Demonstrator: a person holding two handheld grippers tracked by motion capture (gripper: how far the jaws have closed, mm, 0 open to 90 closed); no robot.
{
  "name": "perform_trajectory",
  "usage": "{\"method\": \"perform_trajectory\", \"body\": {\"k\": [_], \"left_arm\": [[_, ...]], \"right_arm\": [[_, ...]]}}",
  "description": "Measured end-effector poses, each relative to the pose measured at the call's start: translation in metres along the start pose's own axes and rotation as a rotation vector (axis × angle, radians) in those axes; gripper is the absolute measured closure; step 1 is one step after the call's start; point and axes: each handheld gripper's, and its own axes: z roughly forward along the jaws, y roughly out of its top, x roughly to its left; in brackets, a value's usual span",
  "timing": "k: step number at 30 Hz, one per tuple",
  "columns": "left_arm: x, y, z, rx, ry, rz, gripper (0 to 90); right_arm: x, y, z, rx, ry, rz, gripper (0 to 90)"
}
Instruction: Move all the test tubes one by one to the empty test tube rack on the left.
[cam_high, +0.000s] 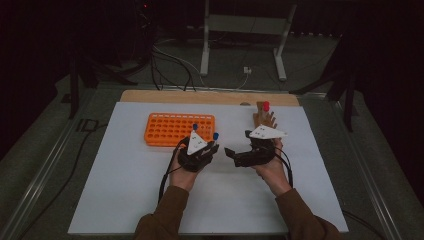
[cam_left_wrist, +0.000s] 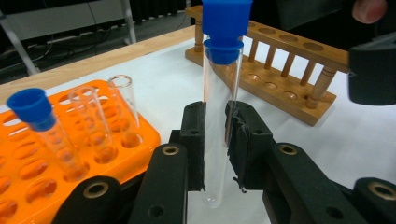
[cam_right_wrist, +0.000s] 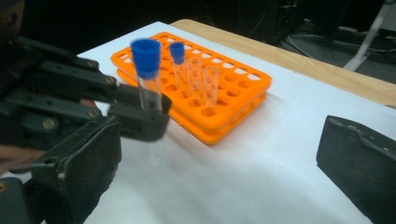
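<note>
Two grippers: we steady one capped tube (cam_left_wrist: 219, 116) upright for racking.
Left gripper (cam_left_wrist: 215, 144): jaws clamped on tube.
Right gripper (cam_right_wrist: 219, 172): jaws wide, empty.

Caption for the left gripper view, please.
Left gripper clamps an upright blue-capped test tube between orange rack and wooden rack.

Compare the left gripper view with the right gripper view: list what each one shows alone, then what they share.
Left gripper view alone: the wooden test tube rack behind, and the left gripper from behind, pads shut on the blue-capped test tube.

Right gripper view alone: the right gripper, jaws wide apart with nothing between them.

Shared: that held tube, the orange tube rack with its capped tube and uncapped tubes, the white mat.
</note>
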Motion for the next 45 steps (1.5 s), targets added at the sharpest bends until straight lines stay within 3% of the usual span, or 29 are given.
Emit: {"method": "perform_trajectory", "body": {"k": [6,24,32,35,41,45], "left_arm": [[0.005,0.000,-0.002,0.003,0.002,-0.009,76.6],[0.034,0.005,-0.018,-0.044,0.076,-0.054,75.9],[0.051,0.008,-0.021,-0.053,0.142,-0.057,75.9],[0.057,0.006,-0.019,-0.055,0.188,-0.058,76.0],[0.071,0.002,-0.013,-0.051,0.251,-0.095,76.1],[0.077,-0.001,-0.005,-0.051,0.262,-0.129,76.2]], "right_arm": [[0.001,-0.007,-0.010,-0.027,-0.044,-0.050,0.2],[-0.021,-0.023,-0.039,-0.078,-0.095,0.026,0.2],[-0.022,-0.023,-0.040,-0.091,-0.096,0.037,0.2],[-0.022,-0.023,-0.041,-0.095,-0.097,0.035,0.2],[-0.022,-0.022,-0.042,-0.103,-0.097,0.040,0.3],[-0.022,-0.022,-0.041,-0.103,-0.094,0.039,0.3]]}}
